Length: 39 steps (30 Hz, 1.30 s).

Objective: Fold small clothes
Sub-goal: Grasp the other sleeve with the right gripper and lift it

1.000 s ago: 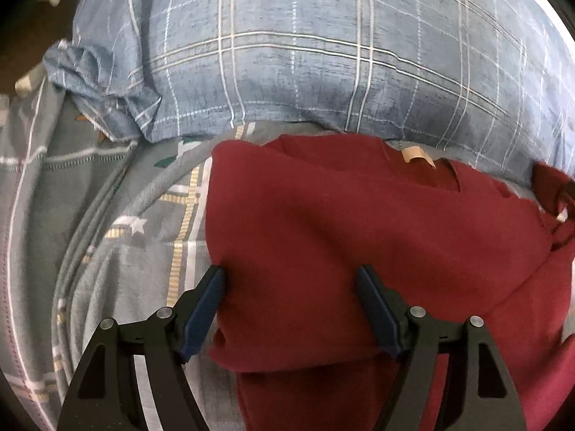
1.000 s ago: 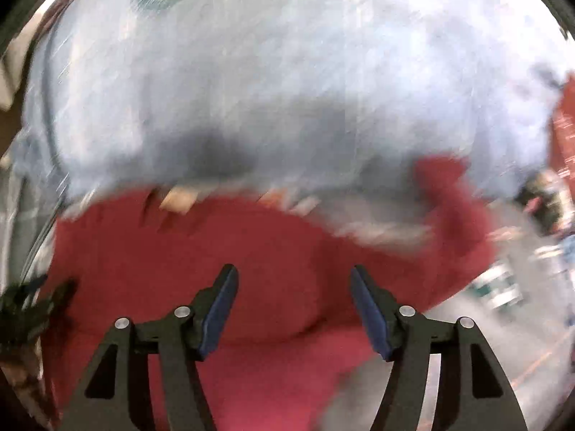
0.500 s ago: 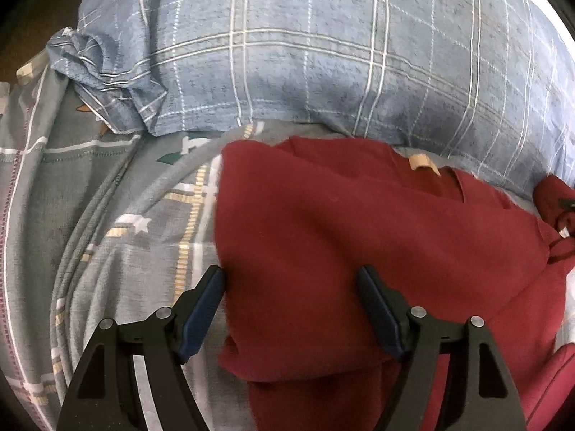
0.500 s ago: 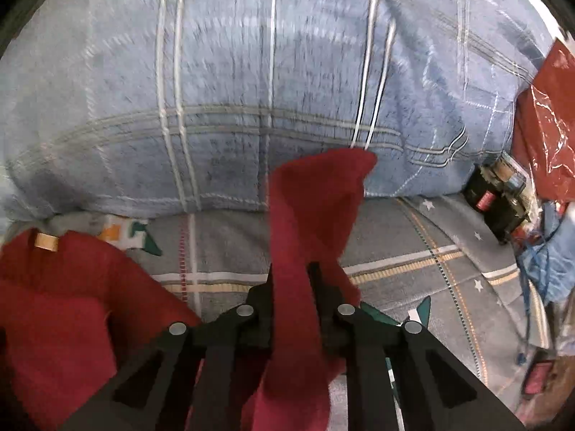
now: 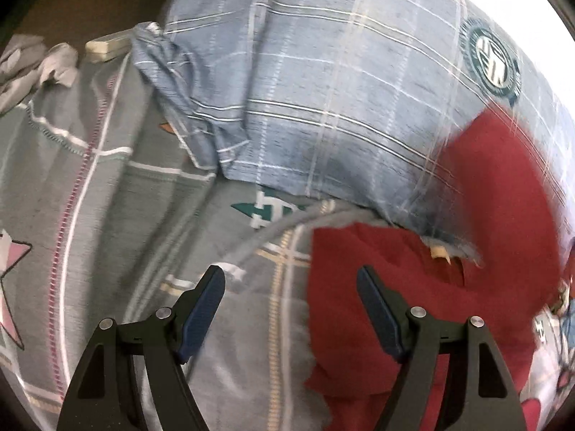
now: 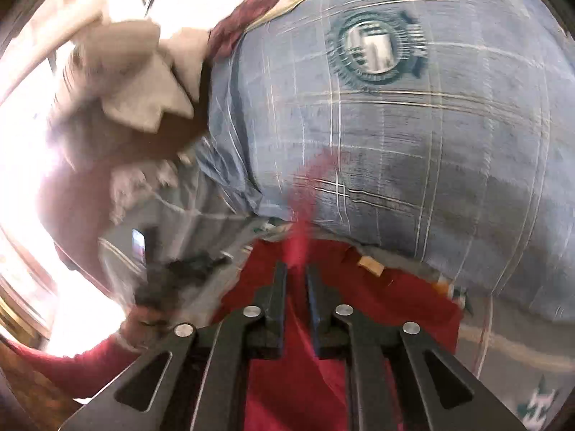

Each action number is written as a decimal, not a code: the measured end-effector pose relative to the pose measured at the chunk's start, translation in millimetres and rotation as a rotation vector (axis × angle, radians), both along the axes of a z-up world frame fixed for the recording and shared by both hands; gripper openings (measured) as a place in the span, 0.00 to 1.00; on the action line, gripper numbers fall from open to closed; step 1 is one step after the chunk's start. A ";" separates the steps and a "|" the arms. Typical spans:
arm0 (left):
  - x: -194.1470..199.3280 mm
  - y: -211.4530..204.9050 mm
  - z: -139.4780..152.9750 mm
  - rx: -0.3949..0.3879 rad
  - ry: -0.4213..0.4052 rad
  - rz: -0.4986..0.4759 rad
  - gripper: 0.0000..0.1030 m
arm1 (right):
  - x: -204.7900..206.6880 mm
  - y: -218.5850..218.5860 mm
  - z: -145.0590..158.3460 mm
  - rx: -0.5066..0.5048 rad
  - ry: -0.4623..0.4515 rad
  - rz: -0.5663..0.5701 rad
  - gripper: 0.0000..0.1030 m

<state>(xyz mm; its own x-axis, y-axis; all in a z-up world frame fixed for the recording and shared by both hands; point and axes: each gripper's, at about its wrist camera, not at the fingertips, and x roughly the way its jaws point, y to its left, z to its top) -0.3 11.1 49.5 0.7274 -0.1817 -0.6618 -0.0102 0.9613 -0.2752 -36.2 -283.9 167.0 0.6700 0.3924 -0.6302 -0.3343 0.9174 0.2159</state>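
Since the earlier frame our right gripper (image 6: 295,276), just clenched on the red shirt's (image 5: 363,309) sleeve (image 6: 305,201), lifts it toward twelve o'clock to fold inward, while our left gripper (image 5: 291,305) hangs released at nine o'clock of the shirt.

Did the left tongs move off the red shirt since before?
Yes. The left tongs slid left: the red shirt sits mostly right of them now, and the blue plaid pillow looks shifted right.

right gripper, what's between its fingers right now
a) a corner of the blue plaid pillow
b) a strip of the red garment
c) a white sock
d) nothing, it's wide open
b: in the right wrist view the right gripper is nearly closed, with a blurred strip of the red garment rising from between its fingers in front of the blue plaid pillow.
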 end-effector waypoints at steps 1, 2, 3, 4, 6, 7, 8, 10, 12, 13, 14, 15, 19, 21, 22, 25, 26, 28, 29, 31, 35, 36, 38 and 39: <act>0.4 1.9 -0.1 -0.007 0.001 0.005 0.73 | 7.8 6.4 -8.2 -0.042 0.009 -0.031 0.30; 0.3 3.3 -0.3 -0.015 0.002 0.006 0.73 | 18.6 6.8 -22.6 -0.071 0.051 -0.086 0.47; 1.0 3.9 -0.7 -0.024 0.006 0.004 0.73 | 26.8 3.4 -33.8 -0.075 0.090 -0.123 0.52; 2.1 3.7 -1.0 -0.030 0.008 -0.001 0.73 | 31.0 3.2 -43.3 -0.072 0.122 -0.159 0.52; 2.9 1.9 -0.6 -0.035 0.007 -0.016 0.73 | 28.6 -5.9 -59.8 -0.040 0.151 -0.200 0.52; 3.3 1.1 0.2 -0.037 0.005 -0.025 0.73 | 26.8 -8.9 -63.0 -0.025 0.153 -0.209 0.52; 3.4 -0.2 0.3 -0.038 0.002 -0.033 0.73 | 17.7 -11.0 -68.2 -0.023 0.148 -0.224 0.53; 3.8 -4.0 0.3 -0.033 -0.003 -0.044 0.73 | 7.6 -10.9 -73.2 -0.040 0.138 -0.217 0.53; 4.1 -6.4 -0.8 -0.018 -0.003 -0.044 0.73 | 2.6 -0.9 -78.4 -0.064 0.130 -0.179 0.53; 4.3 -7.0 -1.7 -0.010 0.000 -0.042 0.73 | 0.8 5.0 -80.5 -0.071 0.130 -0.151 0.53; 4.4 -6.7 -2.4 -0.005 0.004 -0.037 0.73 | 4.3 13.8 -84.7 -0.079 0.139 -0.112 0.52; 5.2 -5.3 -3.4 -0.003 0.010 -0.032 0.73 | 8.0 20.4 -89.9 -0.086 0.154 -0.088 0.52; 12.4 4.1 -6.4 -0.040 0.037 0.006 0.73 | 34.8 42.5 -119.8 -0.082 0.253 -0.042 0.52; 16.2 8.5 -7.1 -0.055 0.043 0.025 0.73 | 56.5 44.2 -133.5 -0.032 0.304 -0.062 0.52; 17.7 9.8 -7.4 -0.058 0.043 0.031 0.73 | 67.0 43.9 -137.0 -0.007 0.314 -0.072 0.52; 20.4 11.8 -8.0 -0.050 0.041 0.039 0.73 | 105.7 38.6 -133.9 0.030 0.248 -0.168 0.51; 20.6 12.7 -8.4 -0.050 0.042 0.041 0.73 | 120.6 33.1 -133.7 0.035 0.229 -0.232 0.52; 21.5 16.7 -8.5 -0.062 0.047 0.046 0.73 | 137.6 24.5 -136.7 0.049 0.255 -0.308 0.52; 21.8 18.8 -8.2 -0.069 0.048 0.049 0.73 | 140.7 22.3 -136.4 0.043 0.269 -0.335 0.53; 21.7 23.6 -6.4 -0.081 0.045 0.059 0.73 | 130.3 27.4 -128.4 0.045 0.241 -0.302 0.53; 20.1 27.0 -6.0 -0.087 0.045 0.068 0.73 | 85.6 72.5 -107.3 -0.033 0.090 -0.024 0.76; 19.8 26.9 -6.3 -0.084 0.046 0.068 0.73 | 79.8 85.7 -107.4 -0.093 0.064 0.025 0.76; 19.4 27.0 -6.0 -0.081 0.046 0.070 0.73 | 70.9 122.2 -115.2 -0.271 0.013 0.134 0.76; 19.5 27.1 -5.7 -0.081 0.045 0.070 0.73 | 69.9 134.4 -119.1 -0.322 -0.002 0.173 0.76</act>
<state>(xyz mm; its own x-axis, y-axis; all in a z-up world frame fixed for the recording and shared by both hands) 19.2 38.1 43.8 0.7100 -0.1853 -0.6794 -0.0908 0.9326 -0.3493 33.7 -149.6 47.9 0.6125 0.2815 -0.7386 -0.4907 0.8680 -0.0761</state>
